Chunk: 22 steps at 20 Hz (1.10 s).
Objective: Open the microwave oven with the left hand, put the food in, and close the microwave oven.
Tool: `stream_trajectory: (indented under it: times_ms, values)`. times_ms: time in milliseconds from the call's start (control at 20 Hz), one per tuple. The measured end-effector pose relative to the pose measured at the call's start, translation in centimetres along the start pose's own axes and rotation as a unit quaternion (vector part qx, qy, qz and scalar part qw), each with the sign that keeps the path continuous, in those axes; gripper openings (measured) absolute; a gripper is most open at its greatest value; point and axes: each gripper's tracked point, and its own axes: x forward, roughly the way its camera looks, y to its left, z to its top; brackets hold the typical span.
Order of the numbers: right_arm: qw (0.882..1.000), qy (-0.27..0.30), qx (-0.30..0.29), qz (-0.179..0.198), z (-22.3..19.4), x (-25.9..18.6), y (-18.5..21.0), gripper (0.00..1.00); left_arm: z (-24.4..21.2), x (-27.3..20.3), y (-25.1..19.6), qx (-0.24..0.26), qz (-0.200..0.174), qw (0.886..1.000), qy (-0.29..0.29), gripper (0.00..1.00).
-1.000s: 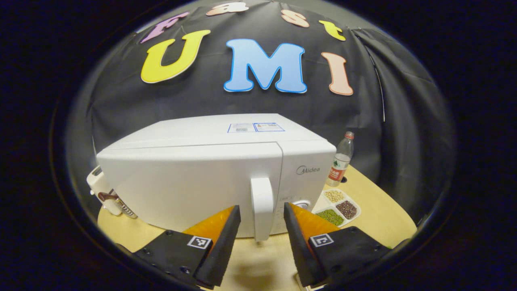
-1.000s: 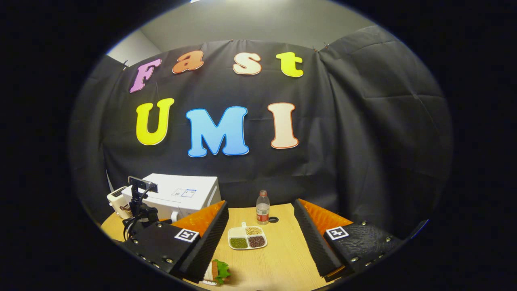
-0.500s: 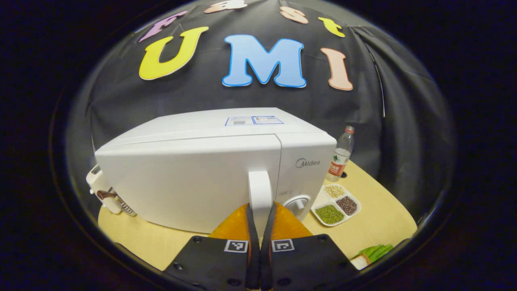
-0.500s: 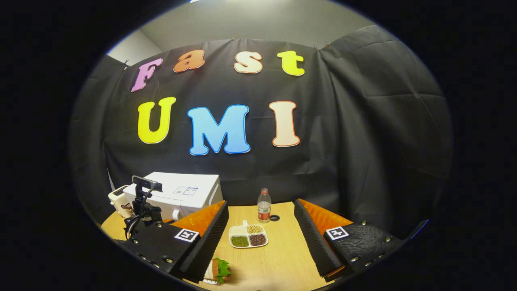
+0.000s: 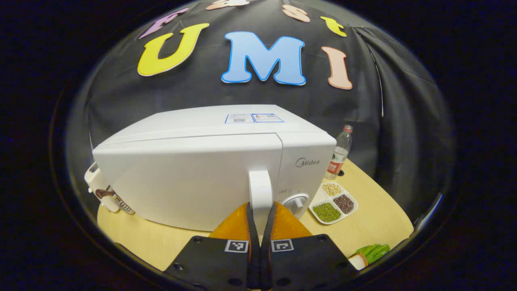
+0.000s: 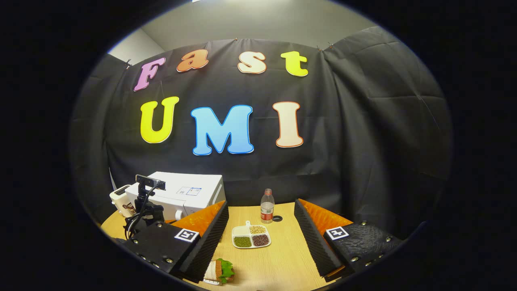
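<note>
In the left gripper view a white microwave oven (image 5: 194, 169) stands on the wooden table, its door closed. My left gripper (image 5: 260, 212) is shut on the door's white vertical handle (image 5: 260, 190), one orange-backed finger on each side. In the right gripper view my right gripper (image 6: 260, 226) hangs open above the table with nothing between its fingers. The food, a sandwich with green lettuce (image 6: 221, 270), lies on the table just below the right gripper's left finger; it also peeks in as a sandwich (image 5: 369, 254) low right in the left gripper view. The microwave (image 6: 181, 196) sits far left there.
A divided tray of beans (image 5: 333, 202) lies right of the microwave, with a plastic water bottle (image 5: 338, 153) behind it. A small white toaster (image 5: 101, 190) stands at the microwave's left side. The tray (image 6: 251, 237) and bottle (image 6: 266, 207) lie ahead of the right gripper.
The left gripper went from open around the handle to shut on it. The right gripper has drifted slightly and stays open.
</note>
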Motion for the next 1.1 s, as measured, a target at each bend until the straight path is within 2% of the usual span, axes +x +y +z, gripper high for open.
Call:
stream_trajectory:
  times_ms: [250,350,750,900,1100]
  values:
    - [1.0,0.001,-0.002,-0.005,0.1,-0.5,0.5,0.98,-1.1,-1.6,-0.1,-0.005,-0.005,1.0,0.013,0.08]
    - [1.0,0.0,0.003,-0.008,0.1,-0.7,0.7,0.98,-1.9,-3.7,0.1,0.02,-0.015,1.0,0.0,0.06]
    - [1.0,-0.012,0.011,0.022,0.7,-2.4,5.3,0.98,-6.0,-11.7,2.1,0.031,-0.047,0.998,0.016,0.08]
    - [0.999,-0.014,0.009,0.029,0.4,-3.5,7.3,0.98,-7.7,-14.8,3.6,0.04,-0.062,0.997,0.026,0.05]
    - [0.999,-0.014,0.007,0.042,0.1,-4.6,10.3,0.99,-9.7,-18.8,6.4,0.043,-0.067,0.996,0.032,0.05]
